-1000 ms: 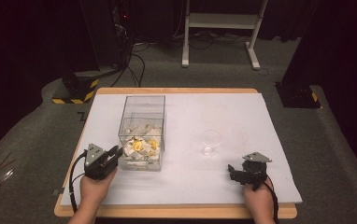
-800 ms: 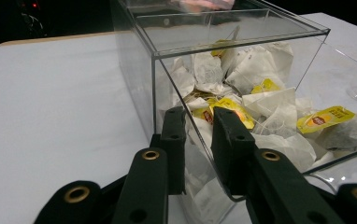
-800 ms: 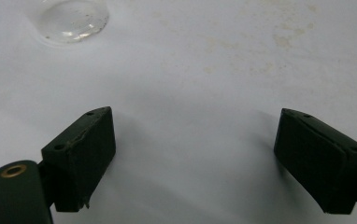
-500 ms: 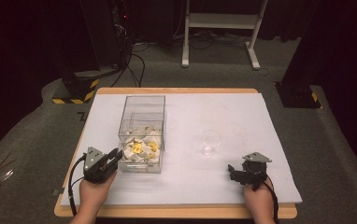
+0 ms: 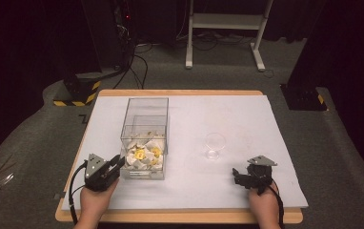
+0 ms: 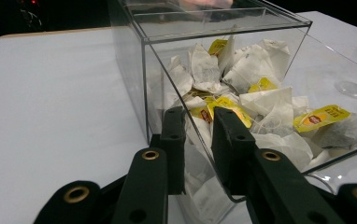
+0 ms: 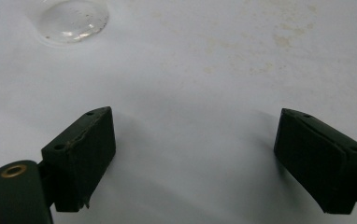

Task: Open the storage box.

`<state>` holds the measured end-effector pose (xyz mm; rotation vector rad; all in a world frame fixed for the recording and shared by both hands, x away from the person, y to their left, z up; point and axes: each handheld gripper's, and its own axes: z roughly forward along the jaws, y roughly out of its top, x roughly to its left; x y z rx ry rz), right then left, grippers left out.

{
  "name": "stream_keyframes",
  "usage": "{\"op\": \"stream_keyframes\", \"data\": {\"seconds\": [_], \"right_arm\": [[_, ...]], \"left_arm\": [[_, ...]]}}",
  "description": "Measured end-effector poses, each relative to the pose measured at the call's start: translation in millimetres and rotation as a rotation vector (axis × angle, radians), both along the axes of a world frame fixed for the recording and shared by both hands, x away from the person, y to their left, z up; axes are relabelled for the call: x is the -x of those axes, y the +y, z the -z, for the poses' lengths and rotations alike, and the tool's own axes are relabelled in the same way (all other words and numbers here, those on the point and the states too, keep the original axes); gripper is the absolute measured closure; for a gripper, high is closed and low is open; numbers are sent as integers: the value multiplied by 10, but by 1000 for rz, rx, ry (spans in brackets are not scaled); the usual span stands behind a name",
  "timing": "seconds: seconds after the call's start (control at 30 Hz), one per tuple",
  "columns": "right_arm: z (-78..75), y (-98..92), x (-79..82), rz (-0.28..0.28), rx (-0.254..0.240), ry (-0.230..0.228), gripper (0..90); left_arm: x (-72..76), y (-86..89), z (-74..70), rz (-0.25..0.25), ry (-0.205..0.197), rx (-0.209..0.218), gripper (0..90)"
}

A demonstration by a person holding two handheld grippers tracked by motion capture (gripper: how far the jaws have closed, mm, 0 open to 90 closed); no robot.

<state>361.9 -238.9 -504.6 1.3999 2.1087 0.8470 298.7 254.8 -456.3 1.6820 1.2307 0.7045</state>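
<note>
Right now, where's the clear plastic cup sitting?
In the high view the clear plastic cup stands on the white sheet, right of the clear box of tea bags and just ahead of the right gripper, touching neither.

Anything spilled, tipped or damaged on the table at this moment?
Nothing stands out. The clear box stands upright with its tea bags heaped inside, the clear cup stands upright and apart from it, and the white table cover shows only faint stains.

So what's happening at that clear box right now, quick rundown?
Left gripper shut on the clear box's front wall. Right gripper open over bare white sheet. Tea bags inside box, plastic cup standing clear. Nothing in the way.
</note>
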Motion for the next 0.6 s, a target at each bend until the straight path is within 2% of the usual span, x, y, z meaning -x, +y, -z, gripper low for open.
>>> {"op": "stream_keyframes", "data": {"seconds": [0.6], "right_arm": [[0, 1, 1, 0, 0, -1, 127]], "left_arm": [[187, -11, 2, -1, 5, 10, 745]]}}
